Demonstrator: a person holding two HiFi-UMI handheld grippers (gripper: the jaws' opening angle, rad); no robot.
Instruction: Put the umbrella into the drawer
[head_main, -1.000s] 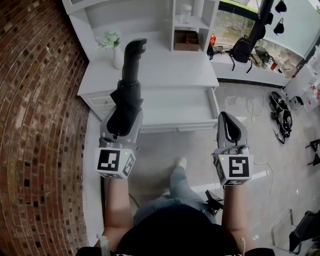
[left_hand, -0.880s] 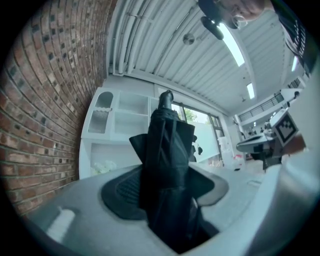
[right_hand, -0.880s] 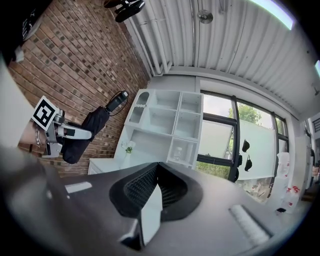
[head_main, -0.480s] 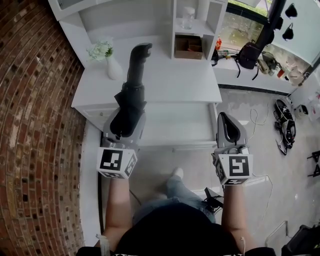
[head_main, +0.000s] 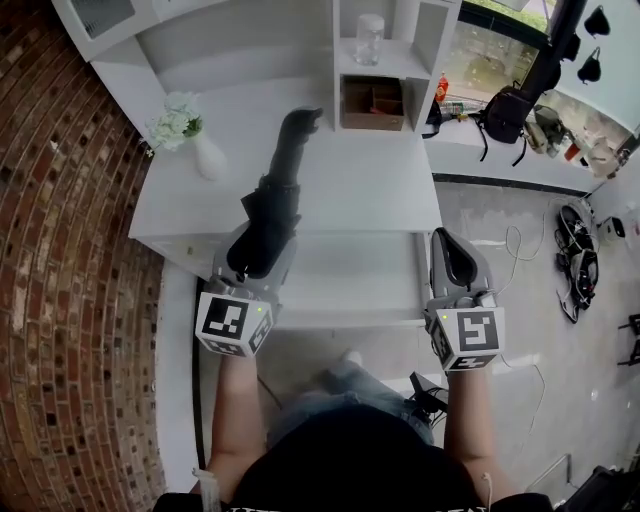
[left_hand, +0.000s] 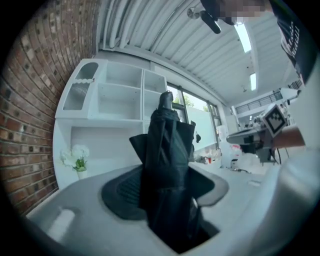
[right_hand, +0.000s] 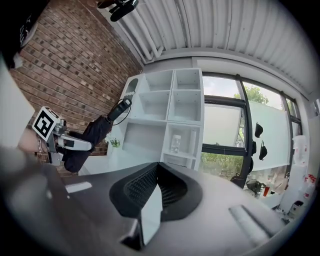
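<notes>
A folded black umbrella (head_main: 275, 200) sticks out forward over the white desk top (head_main: 370, 180), handle end farthest away. My left gripper (head_main: 252, 262) is shut on its lower end; in the left gripper view the umbrella (left_hand: 167, 165) fills the space between the jaws. The open white drawer (head_main: 340, 315) lies under both grippers at the desk front. My right gripper (head_main: 452, 262) hovers over the drawer's right part, shut with nothing in it. In the right gripper view its jaws (right_hand: 157, 167) meet at the tips, and the umbrella (right_hand: 95, 132) shows at the left.
A white vase with flowers (head_main: 190, 135) stands at the desk's left rear. A shelf unit holds a glass jar (head_main: 368, 38) and a brown box (head_main: 370, 100). Brick wall (head_main: 70, 250) on the left. A backpack (head_main: 510, 110) and cables (head_main: 575, 270) lie to the right.
Both grippers have moved forward toward the desk, and the drawer now sits right beneath them. The umbrella stays in the left grip, reaching farther over the desk top.
</notes>
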